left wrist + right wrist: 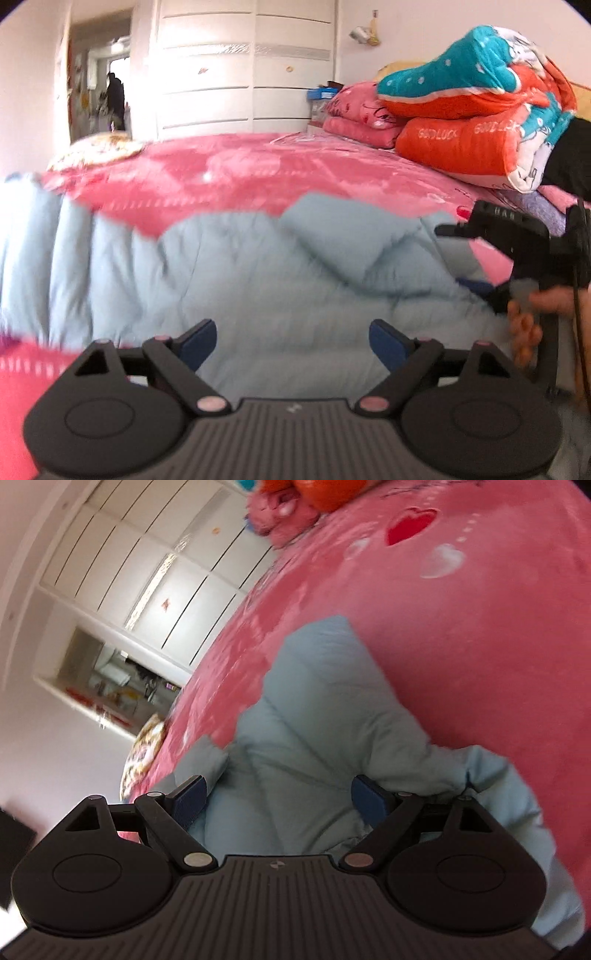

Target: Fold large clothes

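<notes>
A light blue padded jacket (258, 266) lies rumpled on the pink bedspread (229, 170), with one folded part raised near its middle. My left gripper (293, 343) hovers over the jacket's near side, open, with nothing between its blue pads. At the right of the left wrist view a hand holds my right gripper (460, 258) at the jacket's right edge. In the right wrist view, which is rolled, the right gripper (279, 799) stands open over the jacket (314, 720). Fabric lies between its pads (369, 799), and they do not press on it.
Folded orange and teal blankets (472, 110) are stacked at the bed's far right, with a pink folded one (362, 114) beside them. A patterned pillow (96, 149) lies at the far left. Behind the bed are a white wardrobe (243, 74) and an open doorway (107, 81).
</notes>
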The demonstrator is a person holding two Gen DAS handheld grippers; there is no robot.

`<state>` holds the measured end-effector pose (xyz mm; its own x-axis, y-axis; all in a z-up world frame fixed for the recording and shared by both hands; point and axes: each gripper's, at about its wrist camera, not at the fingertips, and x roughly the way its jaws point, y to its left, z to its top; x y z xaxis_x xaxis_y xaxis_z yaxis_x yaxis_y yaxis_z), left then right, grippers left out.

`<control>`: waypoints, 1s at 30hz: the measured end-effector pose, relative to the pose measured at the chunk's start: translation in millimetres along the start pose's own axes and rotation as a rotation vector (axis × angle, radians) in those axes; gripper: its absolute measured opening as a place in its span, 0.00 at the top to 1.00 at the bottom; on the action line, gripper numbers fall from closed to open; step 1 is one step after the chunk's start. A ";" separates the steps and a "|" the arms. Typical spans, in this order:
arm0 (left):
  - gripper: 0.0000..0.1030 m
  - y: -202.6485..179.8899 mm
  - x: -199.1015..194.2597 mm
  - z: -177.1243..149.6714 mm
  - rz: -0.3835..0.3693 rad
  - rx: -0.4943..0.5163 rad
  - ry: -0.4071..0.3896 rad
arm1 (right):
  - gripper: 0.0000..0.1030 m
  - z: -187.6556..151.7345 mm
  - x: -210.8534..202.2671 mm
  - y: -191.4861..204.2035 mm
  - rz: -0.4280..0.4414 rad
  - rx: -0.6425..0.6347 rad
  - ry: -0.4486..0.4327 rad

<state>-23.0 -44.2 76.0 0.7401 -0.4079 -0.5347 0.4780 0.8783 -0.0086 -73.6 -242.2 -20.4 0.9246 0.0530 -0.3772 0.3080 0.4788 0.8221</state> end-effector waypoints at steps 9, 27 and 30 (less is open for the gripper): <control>0.17 -57.4 69.6 33.9 0.064 0.097 -0.010 | 0.00 1.7 -1.0 2.8 -0.006 -0.006 0.002; 0.14 45.2 99.9 28.2 0.488 -0.241 0.040 | 0.00 -7.7 35.6 40.5 -0.149 -0.309 0.070; 0.14 60.0 90.6 20.2 0.498 -0.282 0.049 | 0.00 -9.5 38.3 44.9 -0.175 -0.358 0.074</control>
<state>82.4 -33.5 44.1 0.8178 0.0777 -0.5703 -0.0720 0.9969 0.0326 -26.5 -210.4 -1.9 0.8423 0.0004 -0.5390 0.3497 0.7606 0.5470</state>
